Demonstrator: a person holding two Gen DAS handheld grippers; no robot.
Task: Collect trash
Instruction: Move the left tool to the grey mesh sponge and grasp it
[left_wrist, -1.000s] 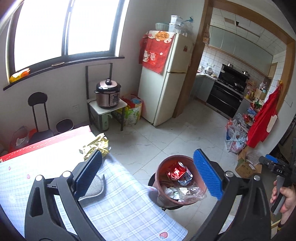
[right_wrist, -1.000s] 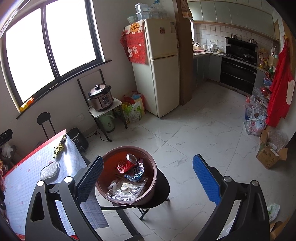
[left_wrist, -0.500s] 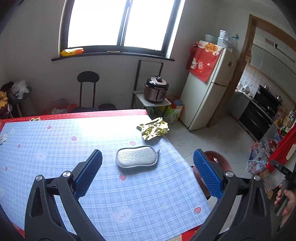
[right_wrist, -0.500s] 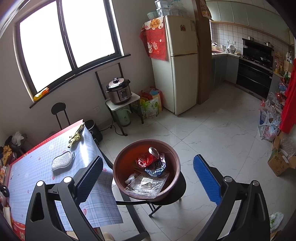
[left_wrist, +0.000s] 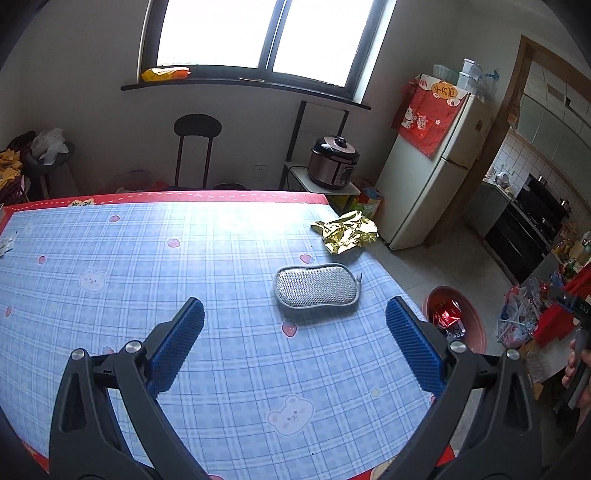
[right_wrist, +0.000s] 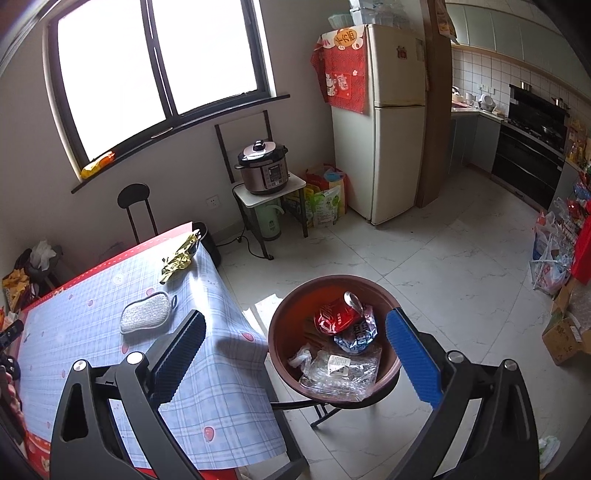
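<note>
Left gripper (left_wrist: 295, 332) was spread wide and empty above the table (left_wrist: 147, 280); right gripper (right_wrist: 295, 336) was wide, empty, over the basin (right_wrist: 284, 314); gold wrapper (left_wrist: 345, 230) lay beyond the sponge (left_wrist: 316, 285).

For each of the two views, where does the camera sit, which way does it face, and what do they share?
Left wrist: above the table, facing the window; own open fingers and the other hand at the right edge show.
Right wrist: off the table's end, above the basin of trash, facing the fridge; own open fingers show.
Shared: gold wrapper, grey scrubber, basin, fridge.
</note>
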